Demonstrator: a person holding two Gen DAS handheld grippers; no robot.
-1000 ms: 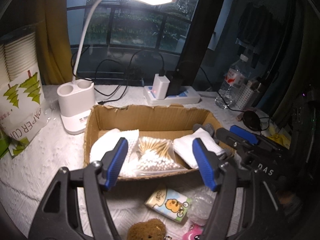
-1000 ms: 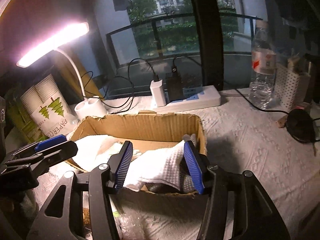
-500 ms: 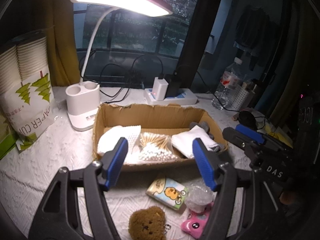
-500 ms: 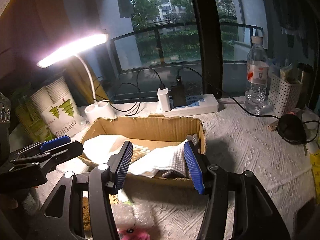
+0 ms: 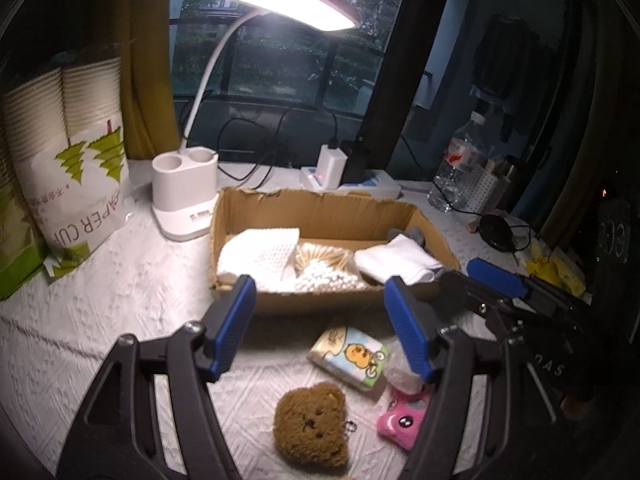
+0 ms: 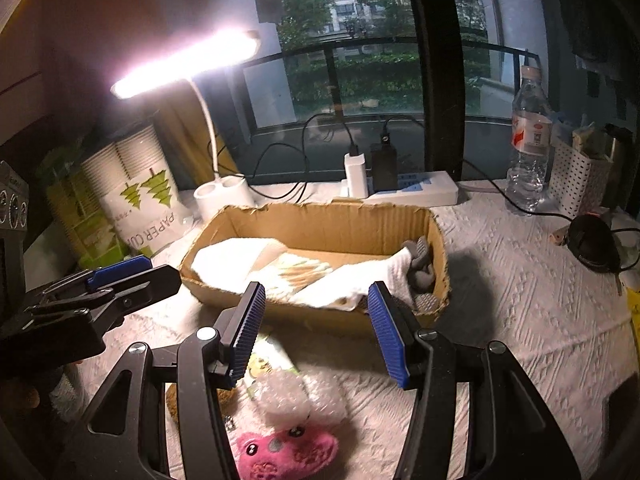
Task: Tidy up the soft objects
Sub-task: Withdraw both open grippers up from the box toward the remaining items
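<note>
both hand-held grippers have pulled back from the cardboard box, left hand-held gripper and right hand-held gripper wide open and empty; white towel now lies inside, brown bear plush and pink plush wait on the counter

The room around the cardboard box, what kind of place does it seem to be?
Probably a desk by a window in a flat. A lit desk lamp, a power strip with chargers, and a balcony railing with an apartment block beyond suggest a home, not a lab.
</note>
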